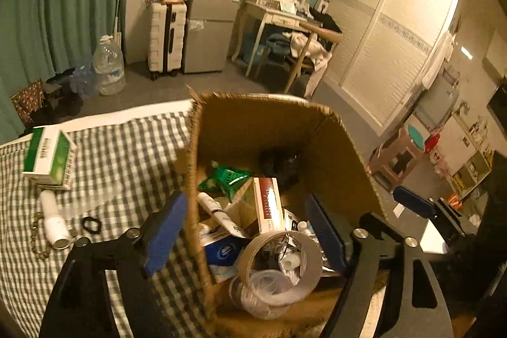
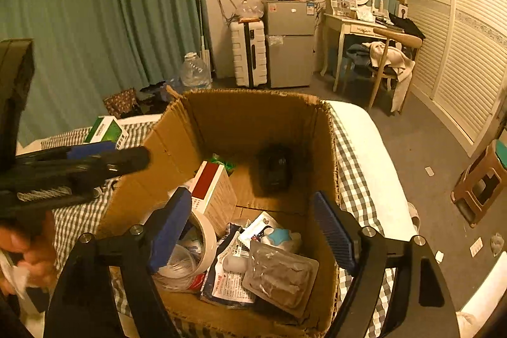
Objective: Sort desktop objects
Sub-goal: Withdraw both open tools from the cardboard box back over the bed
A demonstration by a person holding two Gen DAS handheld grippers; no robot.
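An open cardboard box [image 1: 332,148] [image 2: 177,129] stands on the checked cloth [image 1: 120,154], holding several items. Among them are a tape roll [image 1: 282,265] [image 2: 202,236], a red-and-white carton [image 1: 269,205] [image 2: 212,192], a green packet [image 1: 226,178], a black object [image 2: 274,167] and a clear blister pack [image 2: 279,274]. My left gripper [image 1: 245,233] is open, straddling the box's left wall, with the tape roll lying loose below it. My right gripper [image 2: 253,230] is open above the box's contents and holds nothing. On the cloth lie a green-and-white box [image 1: 49,157], a white bottle [image 1: 54,220] and a black hair tie [image 1: 92,224].
A bead chain [image 1: 38,243] lies by the white bottle. A hand [image 2: 28,246] holds the left gripper's handle at the left. Beyond the bed are a water jug [image 1: 107,65], a suitcase [image 1: 166,37], a small fridge [image 1: 209,30], a dressing table with a chair [image 2: 389,53] and a stool [image 2: 481,189].
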